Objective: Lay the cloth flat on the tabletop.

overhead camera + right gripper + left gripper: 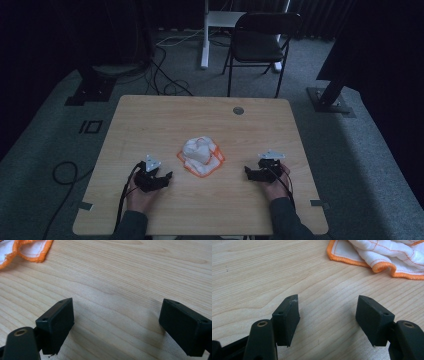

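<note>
Both jaws stand wide and empty: the left hand-held gripper (159, 176) and the right hand-held gripper (254, 173) rest low on the tabletop (150, 120). Between and just beyond them lies the crumpled cloth (201, 156), nearer the left, its heap running away from the person

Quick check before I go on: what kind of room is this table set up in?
Likely a lab or recording studio: a lone wooden table on grey carpet, dark curtains, cables on the floor, a folding chair and stand bases behind.

No readable text (floor marking unclear).
</note>
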`<state>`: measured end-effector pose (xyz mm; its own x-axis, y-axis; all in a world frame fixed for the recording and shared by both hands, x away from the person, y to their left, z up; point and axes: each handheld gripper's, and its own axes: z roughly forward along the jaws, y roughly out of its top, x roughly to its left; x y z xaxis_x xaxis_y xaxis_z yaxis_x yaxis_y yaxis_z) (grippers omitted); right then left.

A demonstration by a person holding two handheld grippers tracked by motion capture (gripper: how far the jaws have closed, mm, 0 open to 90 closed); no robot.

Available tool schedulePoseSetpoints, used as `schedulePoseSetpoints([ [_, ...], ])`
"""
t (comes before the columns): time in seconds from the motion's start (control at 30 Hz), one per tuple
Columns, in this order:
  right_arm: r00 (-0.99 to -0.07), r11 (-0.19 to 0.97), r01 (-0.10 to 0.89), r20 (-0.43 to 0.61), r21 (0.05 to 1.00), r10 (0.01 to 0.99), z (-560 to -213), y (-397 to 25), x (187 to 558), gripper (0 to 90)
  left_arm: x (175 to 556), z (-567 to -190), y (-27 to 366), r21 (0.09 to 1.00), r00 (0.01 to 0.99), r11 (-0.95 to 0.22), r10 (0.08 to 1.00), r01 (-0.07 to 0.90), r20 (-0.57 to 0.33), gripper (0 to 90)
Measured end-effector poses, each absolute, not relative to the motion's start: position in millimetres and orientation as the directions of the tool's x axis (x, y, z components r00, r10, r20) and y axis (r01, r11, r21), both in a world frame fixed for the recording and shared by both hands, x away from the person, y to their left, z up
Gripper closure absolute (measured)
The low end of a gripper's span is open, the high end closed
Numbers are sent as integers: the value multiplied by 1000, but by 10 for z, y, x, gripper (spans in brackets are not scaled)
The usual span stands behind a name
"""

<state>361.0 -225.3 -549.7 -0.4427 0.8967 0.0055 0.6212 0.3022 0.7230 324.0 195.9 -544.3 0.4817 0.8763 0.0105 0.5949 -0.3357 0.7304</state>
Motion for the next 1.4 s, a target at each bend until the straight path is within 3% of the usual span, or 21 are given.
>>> schedulePoseSetpoints([
  [0.67,-423,287,625,7,726,906,-5496,-2231,3573,143,3250,-5442,1960,731,481,-335,877,594,11,368],
  [0.87,-420,285,627,7,725,907,-5481,-2216,3561,197,3249,-5428,1986,728,482,-336,876,597,9,451],
  [1.07,-436,297,629,9,719,900,-5475,-2215,3559,194,3276,-5422,1989,725,488,-342,873,598,10,463],
  [1.4,-458,318,629,7,709,889,-5444,-2201,3553,286,3305,-5412,1983,721,492,-347,870,600,9,485],
])
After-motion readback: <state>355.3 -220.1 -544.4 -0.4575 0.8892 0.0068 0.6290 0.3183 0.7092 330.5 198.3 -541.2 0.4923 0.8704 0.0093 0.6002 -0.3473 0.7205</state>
